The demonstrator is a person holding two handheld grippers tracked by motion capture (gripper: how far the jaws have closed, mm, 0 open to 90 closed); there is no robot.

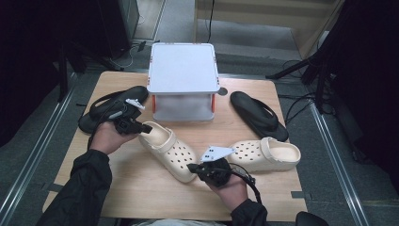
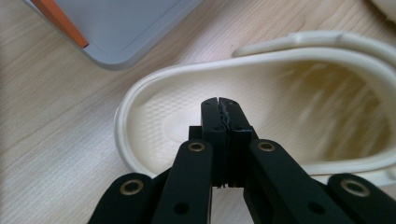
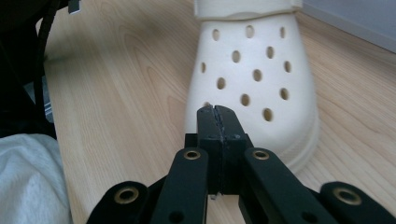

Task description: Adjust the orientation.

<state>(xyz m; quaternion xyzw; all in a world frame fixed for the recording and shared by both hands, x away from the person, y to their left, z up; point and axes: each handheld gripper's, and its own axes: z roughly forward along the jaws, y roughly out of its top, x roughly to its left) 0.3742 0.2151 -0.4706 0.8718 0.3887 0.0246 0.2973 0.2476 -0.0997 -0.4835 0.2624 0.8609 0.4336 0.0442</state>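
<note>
High view: grey box (raised) behind clogs.

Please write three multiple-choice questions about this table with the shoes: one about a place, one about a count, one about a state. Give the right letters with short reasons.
1. Where is the grey box?
A. at the far middle of the table
B. at the near left corner
C. on the floor

2. How many cream clogs lie on the table?
A. one
B. two
C. four

3. How do the jaws of the left gripper stand?
A. wide open
B. shut on a sandal
C. shut, with nothing between them

Answers:
1 A, it stands at the far edge between the two black sandals.
2 B, one clog near each gripper, the other at the right.
3 C, the jaws meet above the clog's heel.
</note>
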